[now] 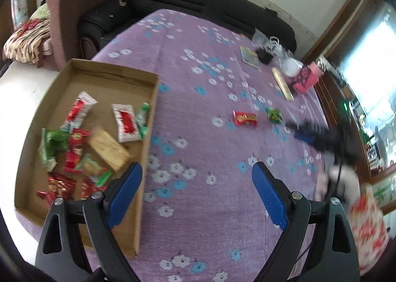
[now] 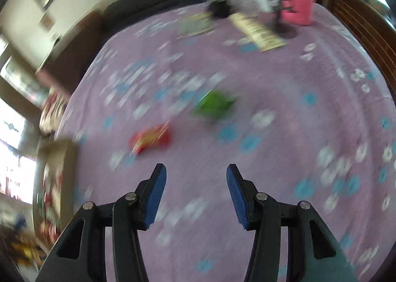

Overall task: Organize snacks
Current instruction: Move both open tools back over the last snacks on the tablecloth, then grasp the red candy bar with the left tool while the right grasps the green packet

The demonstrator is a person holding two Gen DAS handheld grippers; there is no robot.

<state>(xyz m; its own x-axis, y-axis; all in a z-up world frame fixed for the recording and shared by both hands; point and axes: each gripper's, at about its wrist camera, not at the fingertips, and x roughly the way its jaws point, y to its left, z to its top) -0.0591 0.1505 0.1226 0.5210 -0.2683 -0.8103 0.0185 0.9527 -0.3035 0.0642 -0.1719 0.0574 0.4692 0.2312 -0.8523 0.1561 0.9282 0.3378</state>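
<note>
Two snacks outside cardboard tray (image 1: 151, 98): red packet (image 1: 245, 118) just beyond its right wall, green packet (image 1: 274, 115) farther out. Others piled inside, presumably sorted. Left tongs (image 1: 197, 173) wide, empty. Right tongs (image 2: 196, 170) partly open, empty, facing both packets; heavily blurred, labels unreadable.

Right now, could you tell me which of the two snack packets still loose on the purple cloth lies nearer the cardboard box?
The red packet; the green packet lies beyond it, farther from the cardboard box.

both grippers alike – left gripper (image 1: 196, 170), right gripper (image 2: 196, 170): black plastic arms w/ triangular cutouts, silver screws at pivots, ribbed blue pads on fingers (image 1: 268, 192).
</note>
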